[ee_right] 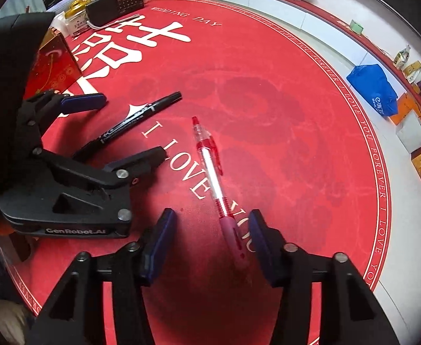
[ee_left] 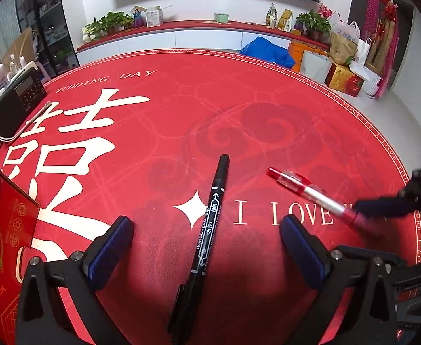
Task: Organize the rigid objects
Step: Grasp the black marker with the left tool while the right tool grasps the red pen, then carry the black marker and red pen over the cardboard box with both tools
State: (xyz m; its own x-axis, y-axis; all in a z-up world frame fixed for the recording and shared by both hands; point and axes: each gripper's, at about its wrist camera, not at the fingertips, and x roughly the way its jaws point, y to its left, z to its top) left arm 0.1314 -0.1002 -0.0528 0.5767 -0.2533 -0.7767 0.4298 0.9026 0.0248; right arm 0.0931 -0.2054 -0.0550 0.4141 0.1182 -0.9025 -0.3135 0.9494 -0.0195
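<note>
The left tongs (ee_left: 206, 230) stand spread wide, low over the red round surface (ee_left: 268, 92), with the black marker (ee_left: 207, 221) lying between the two pads and touching neither. The marker's long axis runs along the tongs' own line, one end pointing away toward the surface's middle, the other passing back under the tongs.

The right tongs (ee_right: 210, 230) are spread too, with the red pen (ee_right: 213, 178) between their pads; its pink grip end lies close to the right pad, though I cannot tell if it touches. The pen points away from these tongs, its red end toward the middle of the surface.

Beyond both pens the middle of the surface lies bare out to the rim. A red box (ee_left: 0, 230) and a black radio (ee_left: 17, 100) crowd the left edge.
</note>
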